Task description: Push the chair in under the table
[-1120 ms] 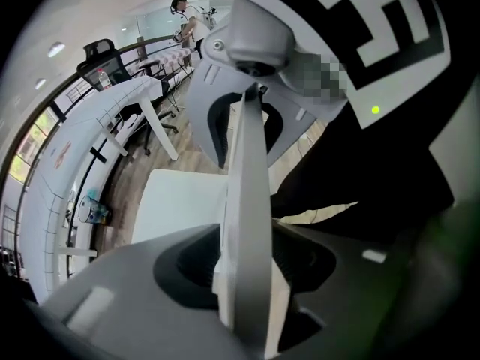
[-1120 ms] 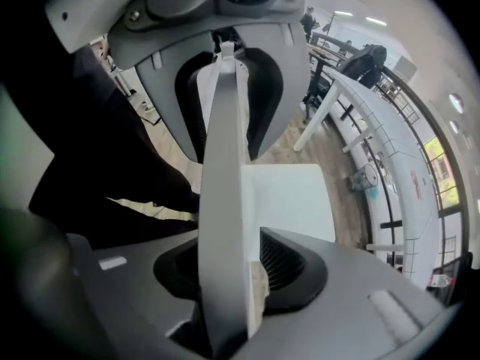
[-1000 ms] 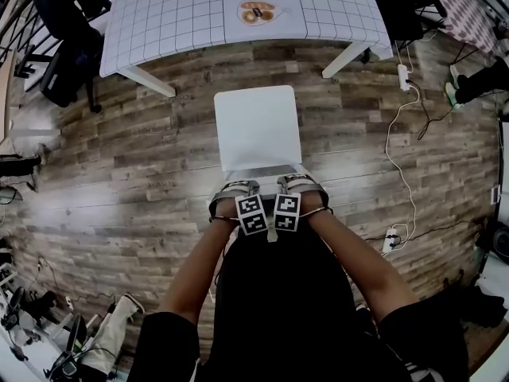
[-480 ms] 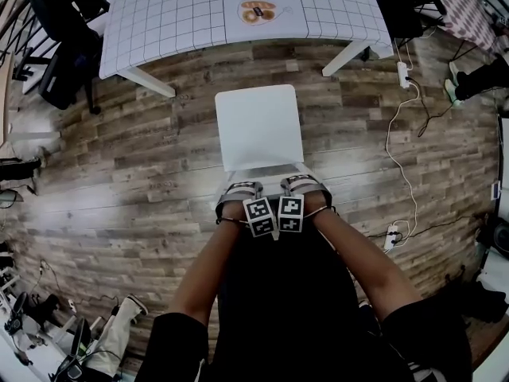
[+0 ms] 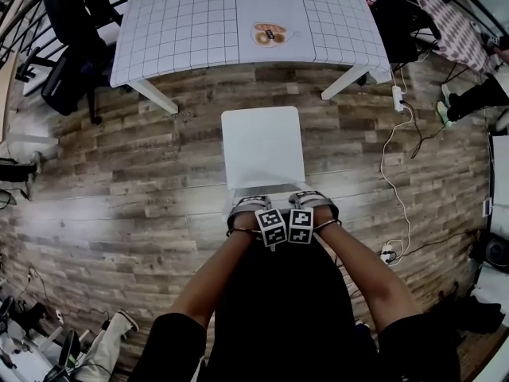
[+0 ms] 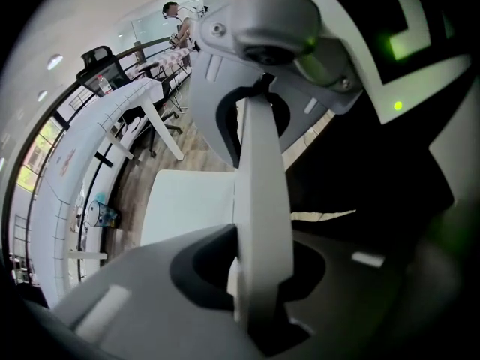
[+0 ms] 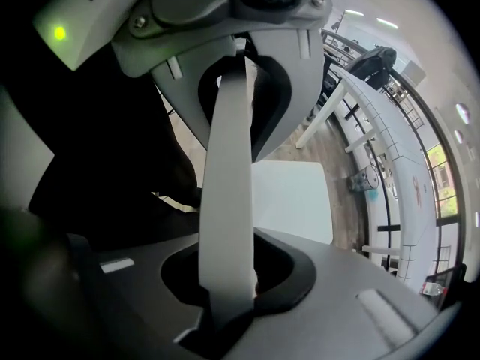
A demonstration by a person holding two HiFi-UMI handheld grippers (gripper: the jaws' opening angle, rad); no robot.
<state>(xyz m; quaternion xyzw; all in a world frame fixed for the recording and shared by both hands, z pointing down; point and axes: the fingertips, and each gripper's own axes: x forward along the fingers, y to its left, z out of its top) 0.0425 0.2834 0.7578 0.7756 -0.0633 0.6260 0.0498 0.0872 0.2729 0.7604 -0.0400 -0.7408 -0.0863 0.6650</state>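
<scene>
A white chair [image 5: 262, 146] stands on the wood floor, a short way out from the white grid-topped table [image 5: 199, 22]. Both grippers point down at the top edge of its backrest, side by side. In the left gripper view the thin white backrest [image 6: 262, 201] runs between the jaws of my left gripper [image 5: 250, 200], and the seat [image 6: 187, 205] lies beyond. My right gripper [image 5: 307, 197] clamps the same backrest [image 7: 229, 178] above the seat [image 7: 292, 197]. Both sets of jaws have just been closing on the backrest and now press on it.
A small plate of food [image 5: 270, 34] lies on the table. A black office chair [image 5: 67, 46] stands at the left. A power strip [image 5: 398, 74] and white cables trail over the floor at the right. The person's dark clothing fills the bottom of the head view.
The head view has tipped so more of the table shows and the chair sits lower in the picture. Both grippers stay at the backrest; the chair has not visibly shifted on the floor.
</scene>
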